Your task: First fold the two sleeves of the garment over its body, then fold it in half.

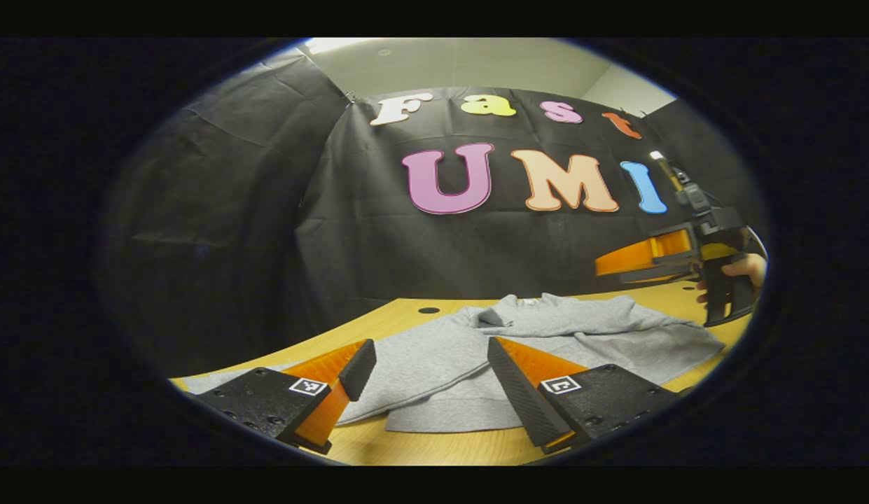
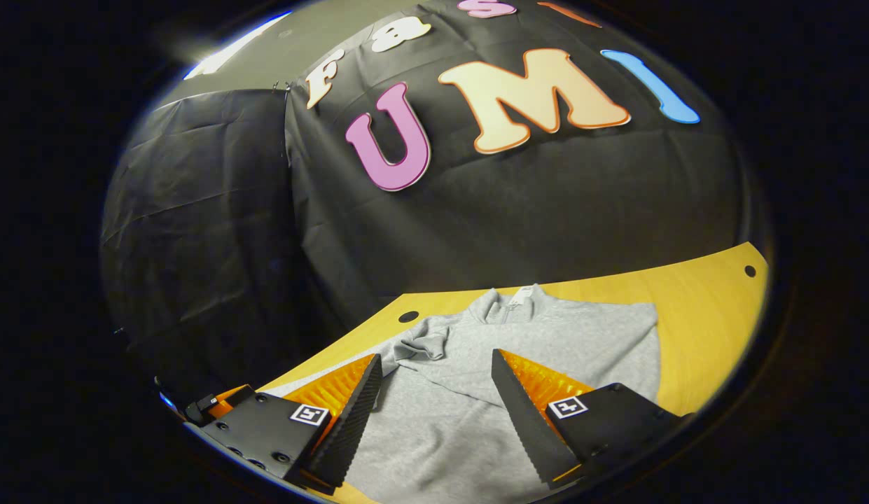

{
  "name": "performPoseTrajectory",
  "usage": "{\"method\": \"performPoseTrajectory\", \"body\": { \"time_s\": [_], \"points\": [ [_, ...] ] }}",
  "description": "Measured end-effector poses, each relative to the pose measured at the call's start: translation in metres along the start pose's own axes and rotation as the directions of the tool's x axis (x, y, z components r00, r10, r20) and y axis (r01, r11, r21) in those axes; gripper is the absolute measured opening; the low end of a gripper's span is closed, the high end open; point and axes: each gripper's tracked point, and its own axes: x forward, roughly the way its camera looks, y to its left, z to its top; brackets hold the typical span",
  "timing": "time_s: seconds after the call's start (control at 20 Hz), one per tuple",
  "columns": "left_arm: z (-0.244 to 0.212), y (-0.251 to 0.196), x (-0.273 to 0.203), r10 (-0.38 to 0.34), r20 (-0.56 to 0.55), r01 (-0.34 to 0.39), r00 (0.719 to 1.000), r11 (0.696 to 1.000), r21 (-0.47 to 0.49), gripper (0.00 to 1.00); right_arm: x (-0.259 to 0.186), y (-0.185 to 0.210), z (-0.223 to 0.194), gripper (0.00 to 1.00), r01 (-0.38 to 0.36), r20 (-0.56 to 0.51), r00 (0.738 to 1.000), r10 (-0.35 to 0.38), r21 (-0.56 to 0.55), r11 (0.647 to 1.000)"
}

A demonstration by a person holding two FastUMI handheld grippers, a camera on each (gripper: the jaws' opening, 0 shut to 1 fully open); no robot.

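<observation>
The grey garment [image 2: 518, 350] lies on the wooden desk [image 2: 707, 308], sleeves folded across its body. Left gripper [image 1: 428, 364] and right gripper [image 2: 434, 381] hover above it, jaws apart, holding nothing

Grey garment [image 2: 546, 336] flat on table [image 2: 707, 301], sleeves folded in.

Each tool [image 1: 428, 364] carries black screw-studded blocks with square black-and-white markers
</observation>
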Motion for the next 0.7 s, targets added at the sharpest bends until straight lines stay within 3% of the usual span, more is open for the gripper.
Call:
{"method": "performPoseTrajectory", "body": {
  "time_s": [0.25,0.35,0.45,0.55,0.7],
  "points": [
    [0.000,0.037,-0.013,-0.017,-0.105,0.016,0.994,1.000,-0.012,0.95,-0.073,-0.046,-0.001,0.97,0.088,0.066,0.994,-0.087,-0.009,0.996],
    [-0.009,0.068,-0.024,-0.016,-0.209,0.017,0.978,1.000,0.005,0.95,-0.099,-0.059,-0.007,0.97,0.113,0.077,0.991,-0.114,0.007,0.994],
    [-0.023,0.096,-0.041,-0.014,-0.314,0.017,0.949,1.000,0.008,0.95,-0.117,-0.069,-0.012,0.97,0.133,0.083,0.987,-0.135,0.020,0.991],
    [-0.044,0.144,-0.062,0.019,-0.450,-0.020,0.893,1.000,0.002,0.94,-0.138,-0.081,-0.019,0.97,0.157,0.095,0.983,-0.159,0.025,0.987],
    [-0.068,0.175,-0.078,0.049,-0.528,-0.051,0.848,0.999,0.011,0.95,-0.150,-0.085,-0.025,0.97,0.167,0.100,0.980,-0.170,0.041,0.985]
  ]
}}
